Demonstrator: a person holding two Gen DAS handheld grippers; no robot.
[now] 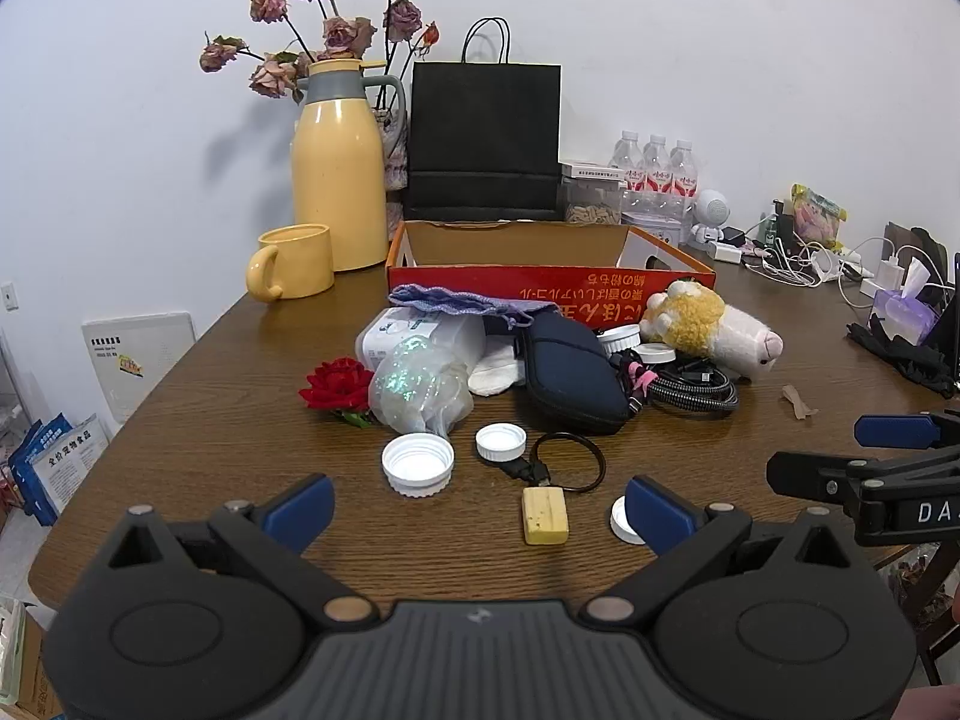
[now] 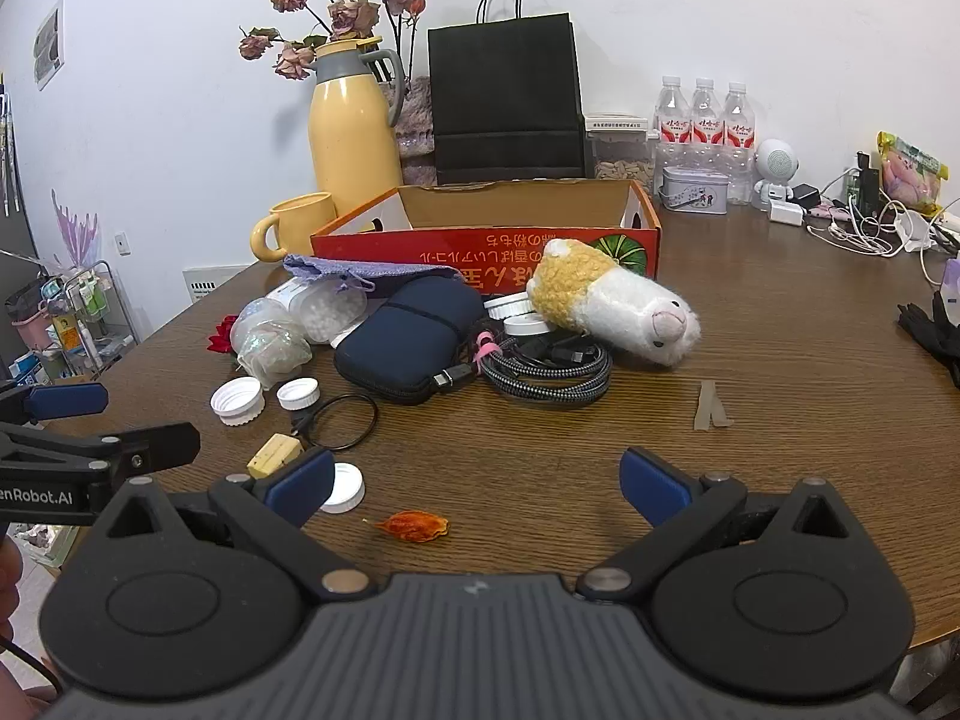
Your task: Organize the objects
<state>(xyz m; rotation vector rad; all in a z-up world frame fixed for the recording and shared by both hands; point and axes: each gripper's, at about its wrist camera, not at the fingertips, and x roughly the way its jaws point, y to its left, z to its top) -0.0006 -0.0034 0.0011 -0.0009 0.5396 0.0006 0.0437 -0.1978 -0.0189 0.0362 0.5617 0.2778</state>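
Both grippers are spread wide and hold nothing. The left gripper (image 1: 480, 507) hangs low over the near edge of the wooden table (image 1: 210, 420), tilted down toward the clutter, and the right gripper (image 2: 477, 489) sits just beside it on its right.

The pile lies straight ahead of both, between them and the open red cardboard box (image 1: 552, 285), which looks like the likely bin. Nearest the left gripper are the yellow eraser-like block (image 1: 545, 515), its long axis pointing away from the jaws, and 2 white bottle caps (image 1: 418, 463). A third cap (image 2: 343, 487) touches the right gripper's left finger. The plush alpaca (image 2: 612, 306) lies on its side, nose toward the right, nearer the right gripper.

The tabletop is dark woodgrain. Behind the box stand a yellow thermos jug (image 1: 339, 180), a black paper bag (image 1: 485, 138) and water bottles (image 1: 657, 171) against a white wall.
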